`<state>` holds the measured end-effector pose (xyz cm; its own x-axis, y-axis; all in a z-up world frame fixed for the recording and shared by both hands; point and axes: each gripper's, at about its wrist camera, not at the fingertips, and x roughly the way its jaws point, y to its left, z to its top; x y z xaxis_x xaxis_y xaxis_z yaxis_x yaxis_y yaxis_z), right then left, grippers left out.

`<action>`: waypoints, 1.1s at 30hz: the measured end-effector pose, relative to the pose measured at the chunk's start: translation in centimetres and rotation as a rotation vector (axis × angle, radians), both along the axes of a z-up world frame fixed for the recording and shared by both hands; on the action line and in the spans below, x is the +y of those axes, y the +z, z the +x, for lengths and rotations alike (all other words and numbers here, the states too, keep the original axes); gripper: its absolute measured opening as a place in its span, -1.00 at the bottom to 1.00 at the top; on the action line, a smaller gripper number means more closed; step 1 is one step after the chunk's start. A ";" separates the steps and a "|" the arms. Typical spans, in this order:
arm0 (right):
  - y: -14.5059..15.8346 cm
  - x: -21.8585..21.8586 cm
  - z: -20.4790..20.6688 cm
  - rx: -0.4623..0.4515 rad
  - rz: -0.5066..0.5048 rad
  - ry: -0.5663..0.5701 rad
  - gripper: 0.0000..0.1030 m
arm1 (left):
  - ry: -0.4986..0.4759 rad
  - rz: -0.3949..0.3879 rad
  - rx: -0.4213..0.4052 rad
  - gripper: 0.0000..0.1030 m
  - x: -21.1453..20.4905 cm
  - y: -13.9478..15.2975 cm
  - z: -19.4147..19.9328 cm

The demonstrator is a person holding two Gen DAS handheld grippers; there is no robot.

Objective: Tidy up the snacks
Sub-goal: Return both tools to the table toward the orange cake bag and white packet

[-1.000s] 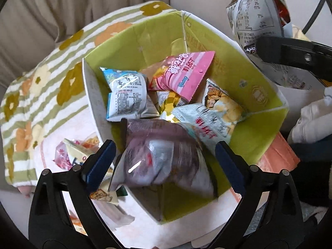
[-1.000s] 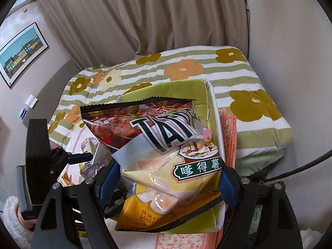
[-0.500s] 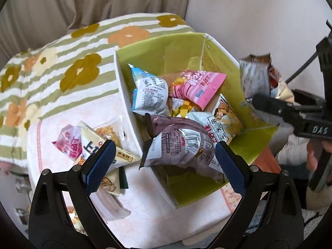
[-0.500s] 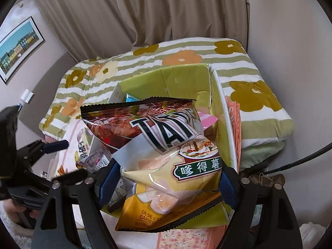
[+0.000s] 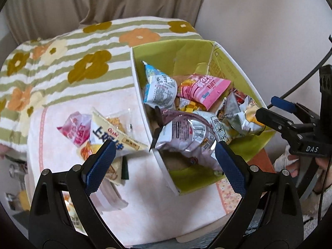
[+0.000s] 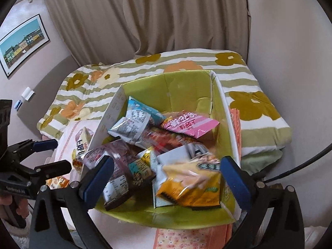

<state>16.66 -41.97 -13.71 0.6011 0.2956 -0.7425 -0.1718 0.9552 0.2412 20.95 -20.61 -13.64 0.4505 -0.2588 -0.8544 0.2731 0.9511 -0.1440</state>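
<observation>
The green box on the bed holds the pink packet, purple bag and blurred yellow chip bag. Right gripper is opening, gripping nothing; left gripper gapes empty. "DAS" marks the right gripper.

Glossy crinkled foil snack packets fill a matt cardboard box.

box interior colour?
Lime green inside the box, white outside; clearest in the right wrist view.

Lime-green box, floral striped blanket
</observation>
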 end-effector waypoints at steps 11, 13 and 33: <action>0.6 1.6 -1.3 -0.019 -0.036 0.078 0.98 | 0.112 0.049 -0.002 0.86 3.5 0.1 -4.1; 1.2 2.2 -1.8 -0.041 -0.034 0.090 0.98 | 0.135 0.059 -0.010 0.86 5.0 0.2 -4.9; 2.8 19.3 -5.1 -0.057 0.037 0.155 0.98 | 0.140 0.063 0.047 0.86 25.4 -1.9 -8.7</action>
<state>11.55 -22.63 -10.94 0.5871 0.4144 -0.6953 -0.3305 0.9069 0.2615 12.26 4.81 -15.57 0.4379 -0.1411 -0.8879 0.1316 0.9870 -0.0919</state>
